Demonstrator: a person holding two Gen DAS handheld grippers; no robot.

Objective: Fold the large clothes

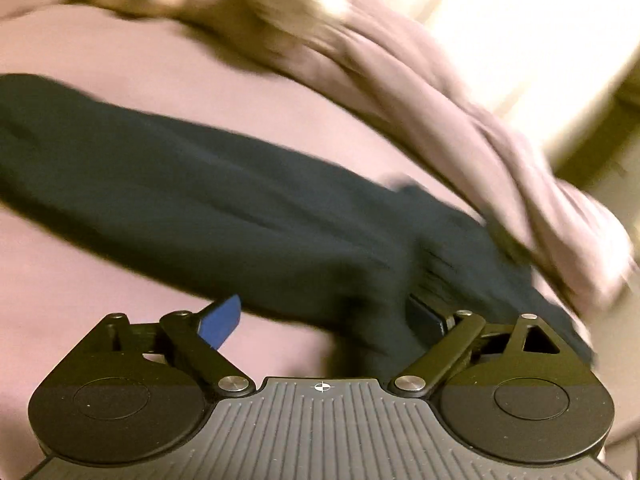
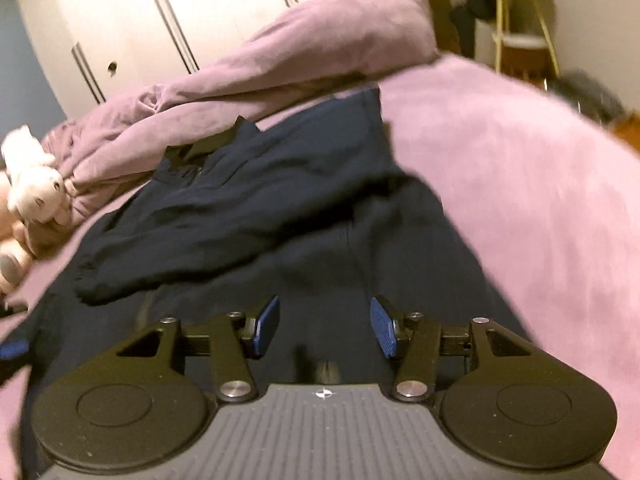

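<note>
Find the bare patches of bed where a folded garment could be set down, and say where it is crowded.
Free: the pink bedsheet right of the dark navy garment, and the strip between that garment and the bunched mauve duvet in the left wrist view. Crowded: the far-left corner, with the white plush toy against the duvet.

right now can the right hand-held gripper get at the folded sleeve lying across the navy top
Probably yes. The right hand-held gripper is open and empty above the navy top, and the sleeve lies ahead and left of it with nothing between. The plush toy and duvet sit farther off.
</note>
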